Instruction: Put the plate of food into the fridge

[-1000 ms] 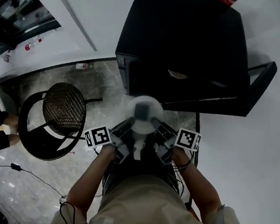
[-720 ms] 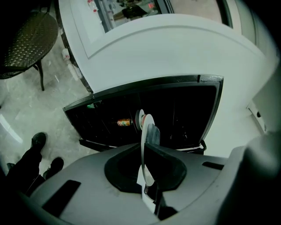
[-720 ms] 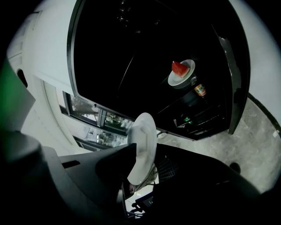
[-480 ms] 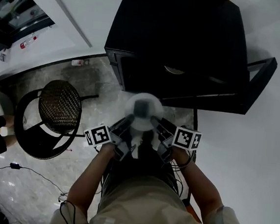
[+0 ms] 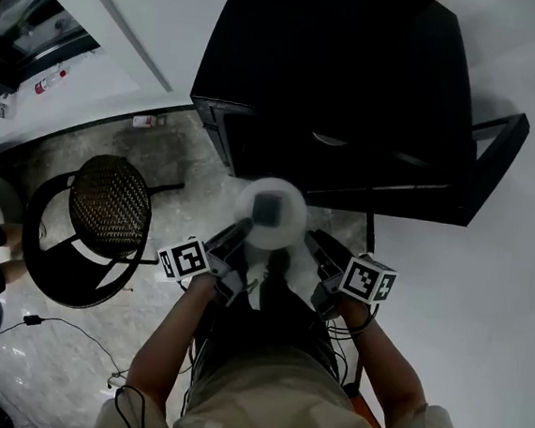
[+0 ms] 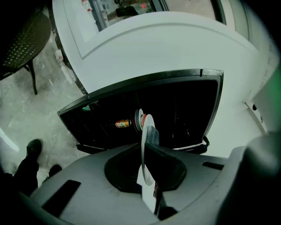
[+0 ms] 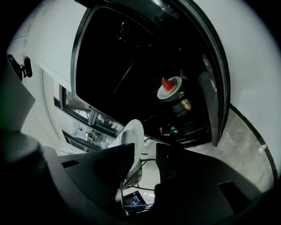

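Right gripper [image 5: 319, 246] has pulled clear of the round white plate [image 5: 272, 214], jaws just opened and empty; the left gripper's [image 5: 237, 232] lone pinch on the rim risks tipping it.

Plate [image 5: 269, 213] in left gripper [image 5: 236, 236]: smooth white, slight sheen. Gripper body: matt grey plastic. Fridge [image 5: 336, 83] ahead of it: black, glossy at the door edge. Floor [image 5: 68, 330] below: polished mottled stone. Chair [image 5: 108, 204] left of it: woven mesh seat, black frame.
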`<state>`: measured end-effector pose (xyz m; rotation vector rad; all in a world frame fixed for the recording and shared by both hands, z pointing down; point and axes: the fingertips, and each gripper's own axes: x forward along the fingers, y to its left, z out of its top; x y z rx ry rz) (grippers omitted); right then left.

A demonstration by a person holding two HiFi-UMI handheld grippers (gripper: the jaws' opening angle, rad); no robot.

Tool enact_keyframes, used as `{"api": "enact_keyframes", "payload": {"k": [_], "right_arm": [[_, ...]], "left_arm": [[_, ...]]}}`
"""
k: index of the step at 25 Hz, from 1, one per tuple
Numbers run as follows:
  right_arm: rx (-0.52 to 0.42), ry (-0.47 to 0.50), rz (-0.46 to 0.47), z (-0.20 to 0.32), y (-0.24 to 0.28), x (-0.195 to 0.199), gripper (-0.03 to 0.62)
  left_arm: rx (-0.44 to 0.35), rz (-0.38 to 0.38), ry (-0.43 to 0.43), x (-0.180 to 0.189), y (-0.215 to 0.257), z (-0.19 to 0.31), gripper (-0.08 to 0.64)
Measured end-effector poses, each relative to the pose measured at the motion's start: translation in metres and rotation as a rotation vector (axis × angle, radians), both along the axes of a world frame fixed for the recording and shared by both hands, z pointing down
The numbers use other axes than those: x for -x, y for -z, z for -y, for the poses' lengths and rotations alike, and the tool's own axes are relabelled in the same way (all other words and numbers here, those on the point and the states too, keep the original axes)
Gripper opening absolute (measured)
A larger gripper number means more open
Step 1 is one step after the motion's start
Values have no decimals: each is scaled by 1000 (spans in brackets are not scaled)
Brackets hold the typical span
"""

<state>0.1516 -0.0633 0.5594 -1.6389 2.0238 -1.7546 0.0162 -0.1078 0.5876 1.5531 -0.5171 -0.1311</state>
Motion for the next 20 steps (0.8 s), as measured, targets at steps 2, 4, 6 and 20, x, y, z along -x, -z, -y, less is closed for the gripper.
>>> {"api": "enact_keyframes", "payload": {"k": [2,4,6,20], "right_arm": [[8,-14,5,-4,-2,-3,132],[19,-15,2,-8,-5,-2,132],[20,10,-9,-11,-8,1,132],[15,234,-168,-13,-33,33,20]], "left_arm": [[7,0,4,-2,-5,1,14],[9,6,7,-4,-10,2,14],[8,11,6,-6,-15,3,14],[9,25,42,-5,-43,16,15]]}}
